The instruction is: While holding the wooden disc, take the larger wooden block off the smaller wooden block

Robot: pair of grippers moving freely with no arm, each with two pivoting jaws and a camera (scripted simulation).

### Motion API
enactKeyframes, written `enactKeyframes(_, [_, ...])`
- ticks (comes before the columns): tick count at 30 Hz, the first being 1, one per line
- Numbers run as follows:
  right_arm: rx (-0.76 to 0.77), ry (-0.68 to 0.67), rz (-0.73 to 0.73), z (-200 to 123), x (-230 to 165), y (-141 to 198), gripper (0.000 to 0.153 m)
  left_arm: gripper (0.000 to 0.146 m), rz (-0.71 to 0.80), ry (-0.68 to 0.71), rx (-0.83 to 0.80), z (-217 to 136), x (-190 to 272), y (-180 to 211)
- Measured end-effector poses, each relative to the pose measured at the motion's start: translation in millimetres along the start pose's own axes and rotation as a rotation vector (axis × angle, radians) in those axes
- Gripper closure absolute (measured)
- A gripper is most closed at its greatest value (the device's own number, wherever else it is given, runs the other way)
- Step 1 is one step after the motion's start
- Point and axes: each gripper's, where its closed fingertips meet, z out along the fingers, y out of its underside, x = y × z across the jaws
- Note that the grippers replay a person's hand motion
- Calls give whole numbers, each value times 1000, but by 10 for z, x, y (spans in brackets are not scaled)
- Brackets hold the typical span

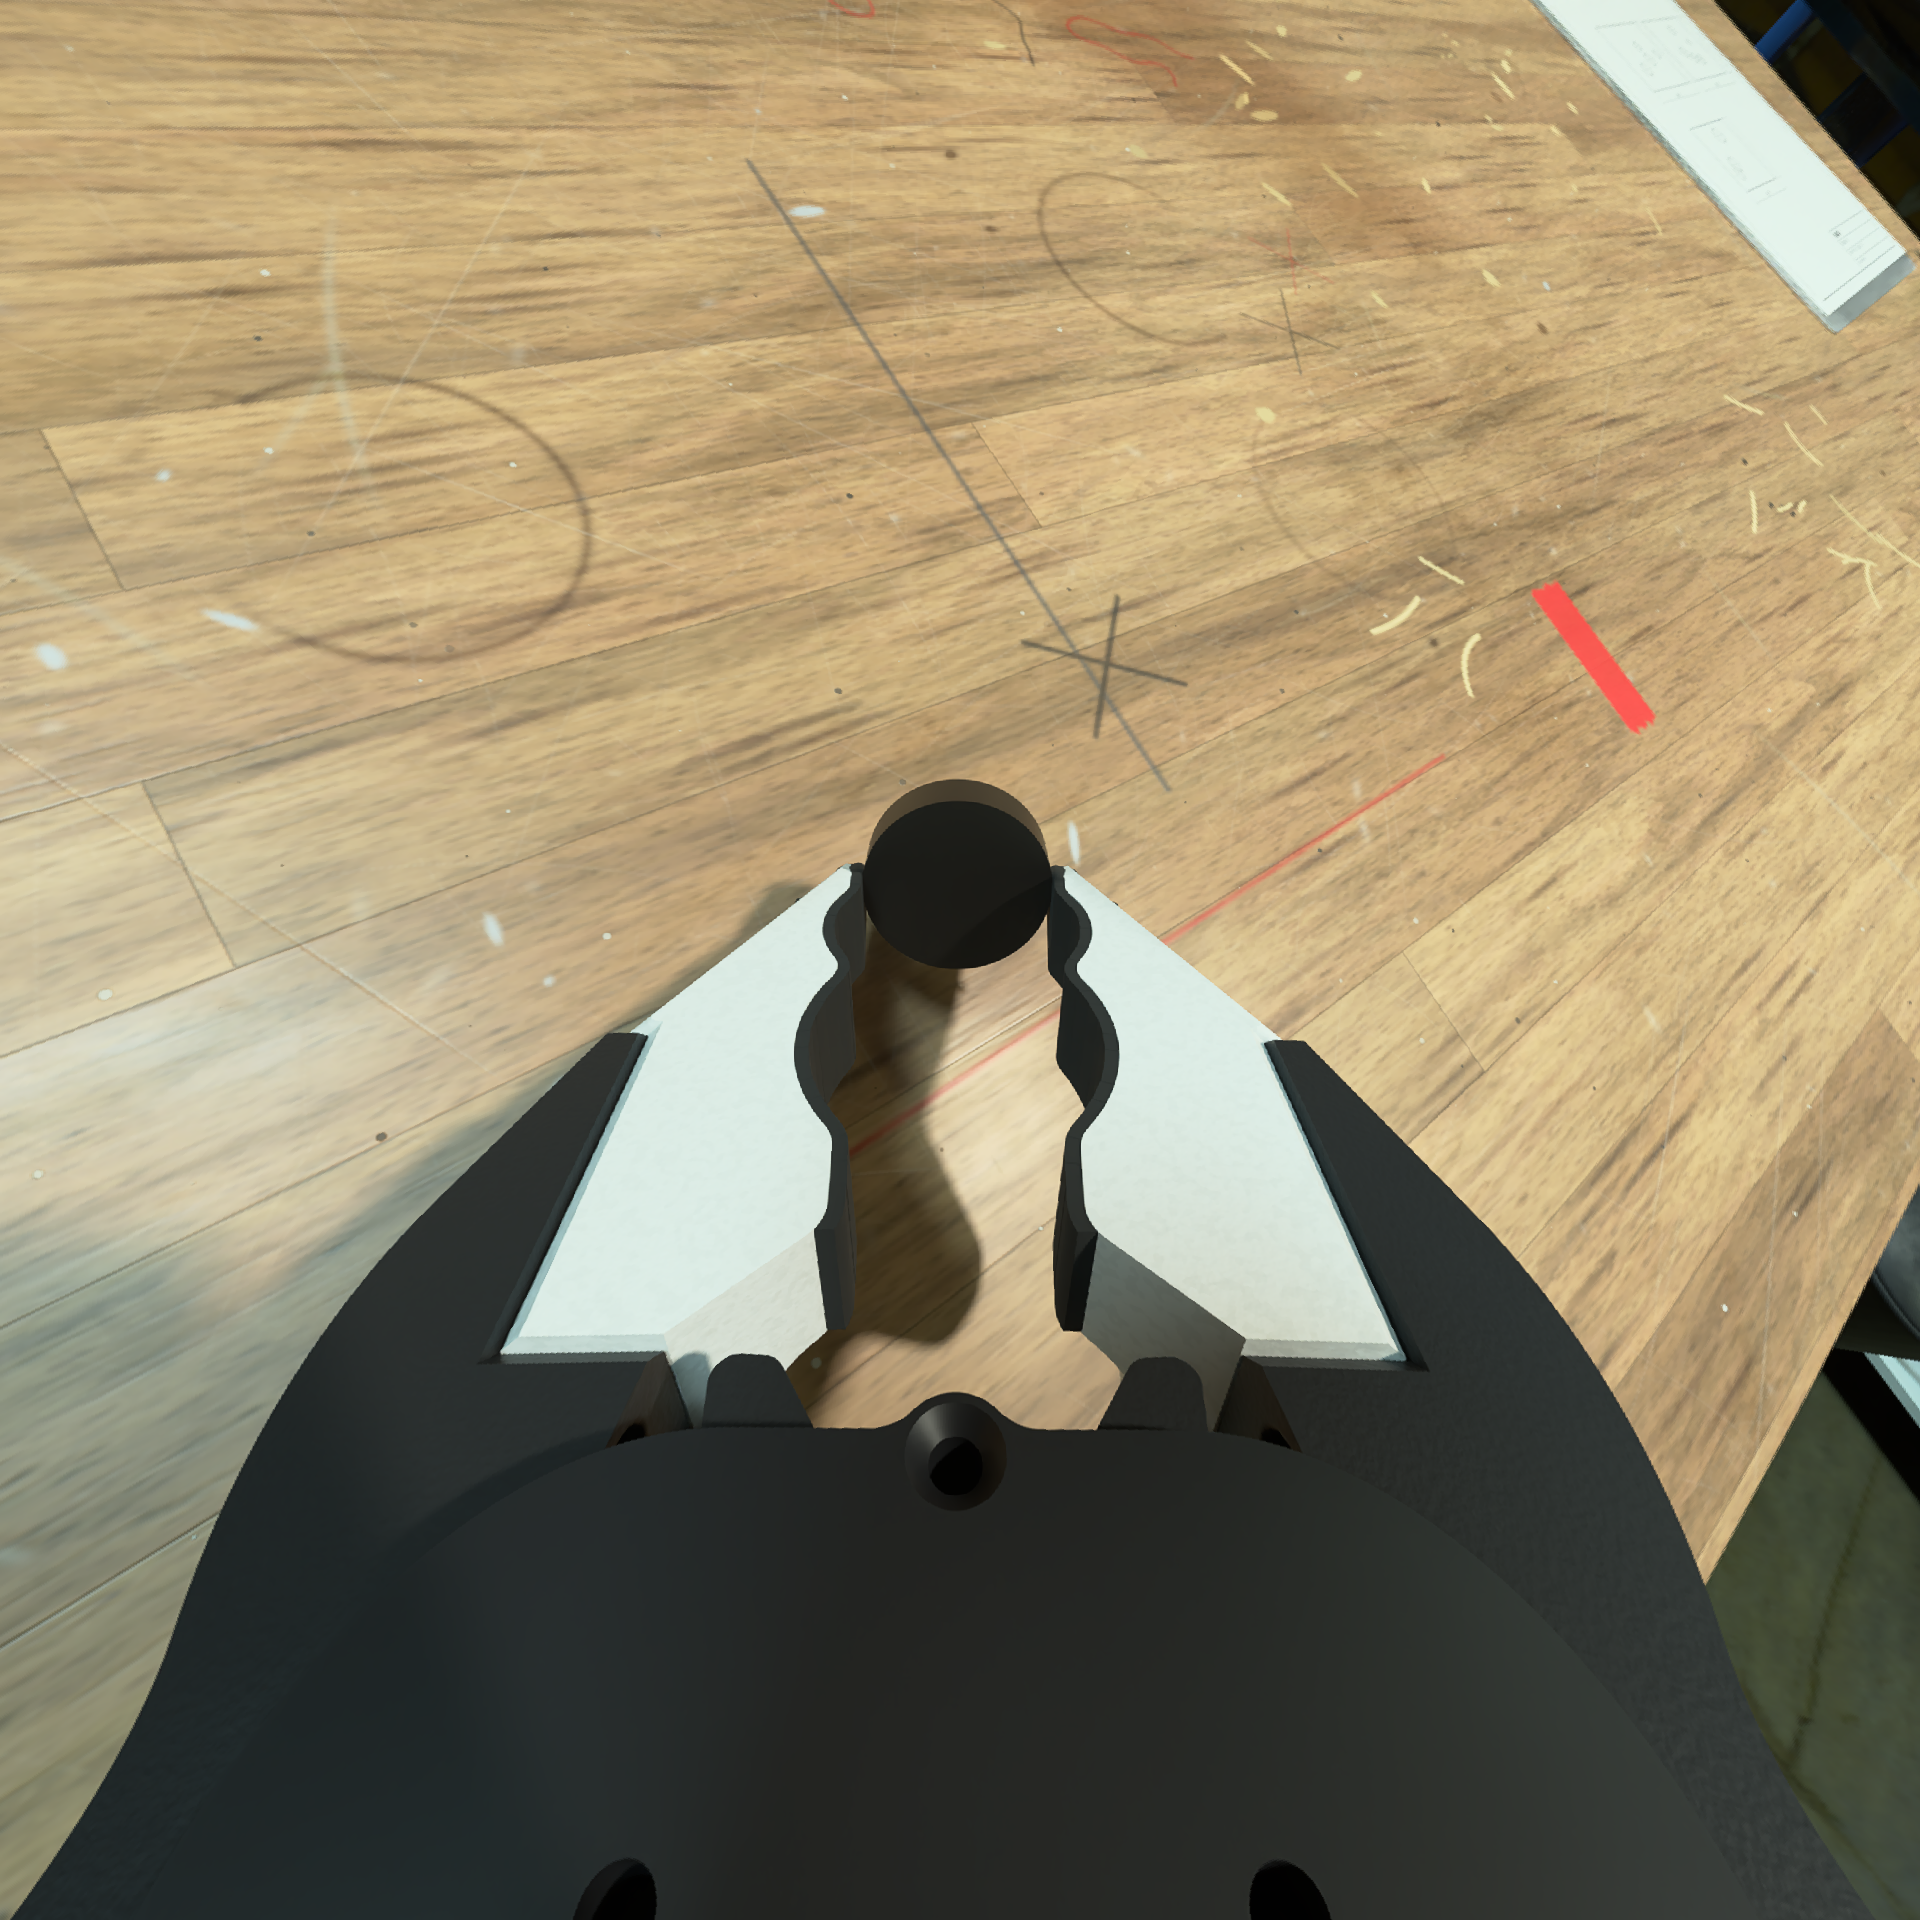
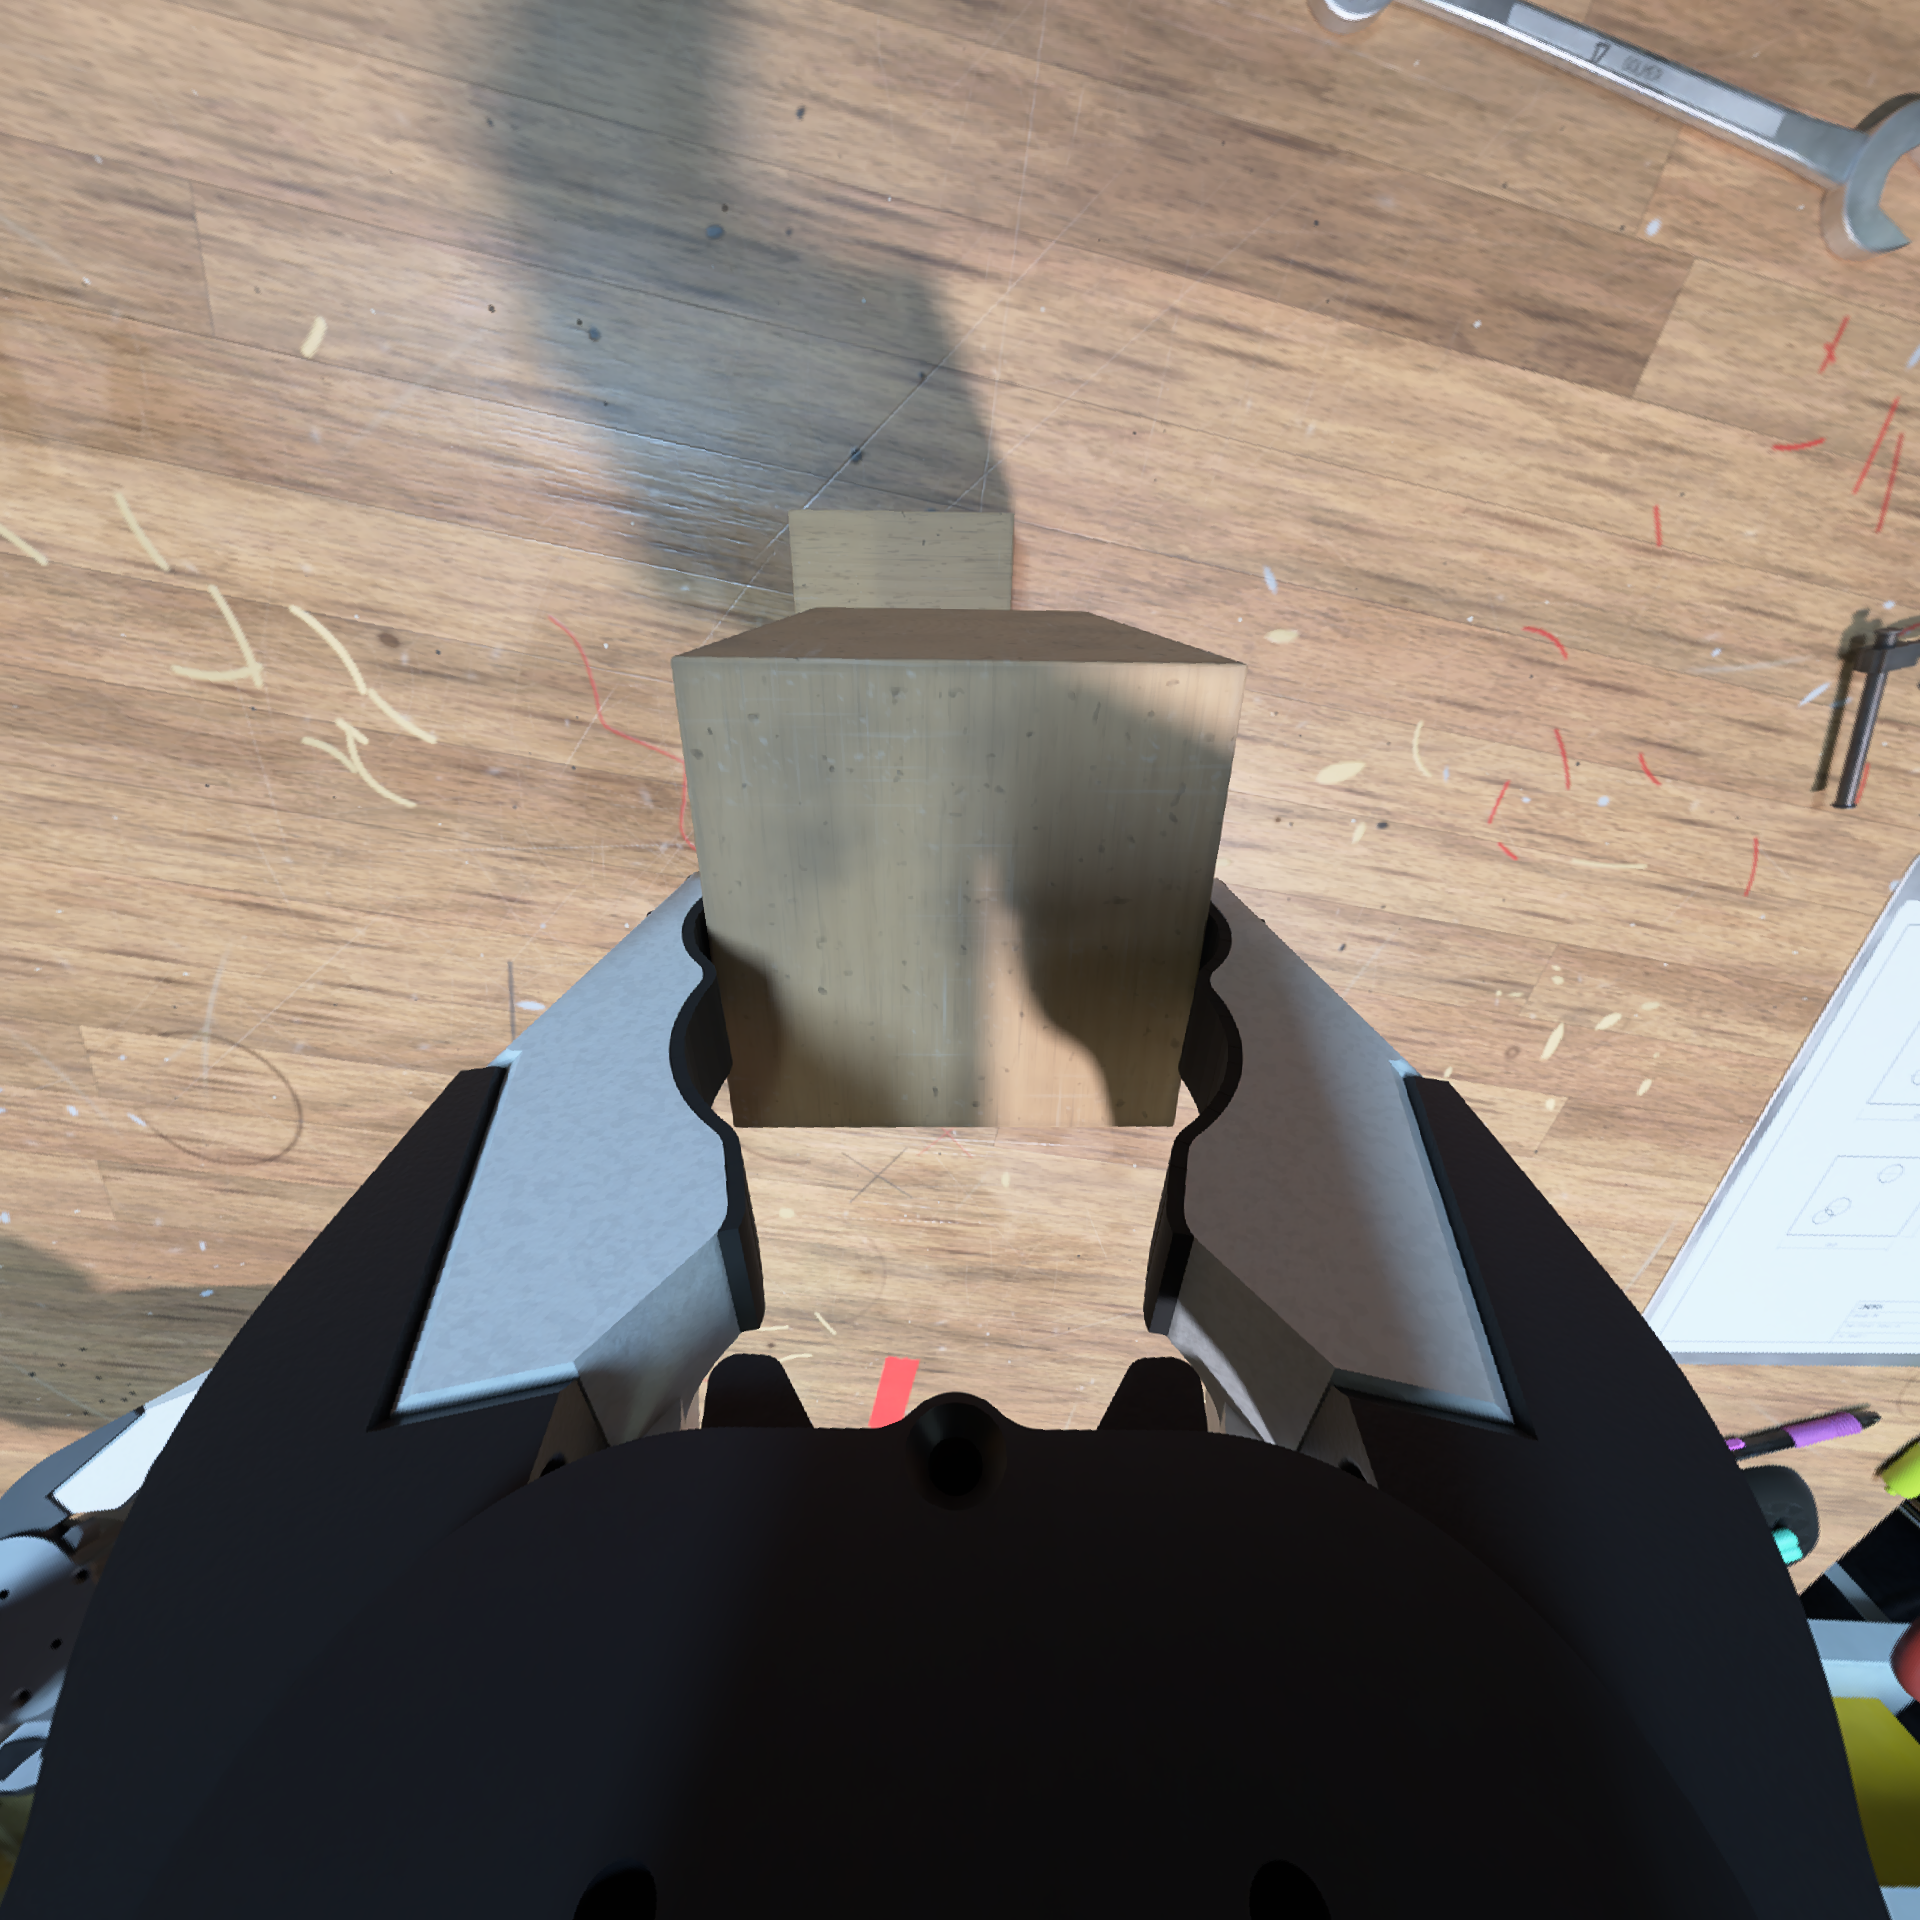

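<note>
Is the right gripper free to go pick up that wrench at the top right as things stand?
Probably not yet. The right gripper is shut on the larger wooden block, so its jaws are full. The bench toward the wrench looks clear, but the block would need setting down first.

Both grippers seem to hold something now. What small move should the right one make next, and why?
Probably a short lift straight up. The right gripper is shut on the larger wooden block, its fingers pressing both sides, while the smaller wooden block shows just beyond it; whether they still touch is unclear. The left gripper already grips the wooden disc above the table.
</note>
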Motion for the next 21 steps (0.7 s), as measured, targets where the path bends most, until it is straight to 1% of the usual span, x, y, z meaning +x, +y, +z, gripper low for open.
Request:
enactKeyframes(5, [50,-17,26,-253,70,64,63,111,6,9,-4,15,44,9])
enactKeyframes(11, [104,-40,37,-651,206,158,63,111,14,10,-3,15,79,15])
enactKeyframes(14, [117,-2,25,-811,390,207,63,111,19,4,-7,20,78,23])
enactKeyframes(18, [79,49,18,-852,725,329,63,111,22,1,-16,39,79,38])
enactKeyframes(21, [56,63,32,-737,1005,396,63,111,23,-4,-21,52,68,46])
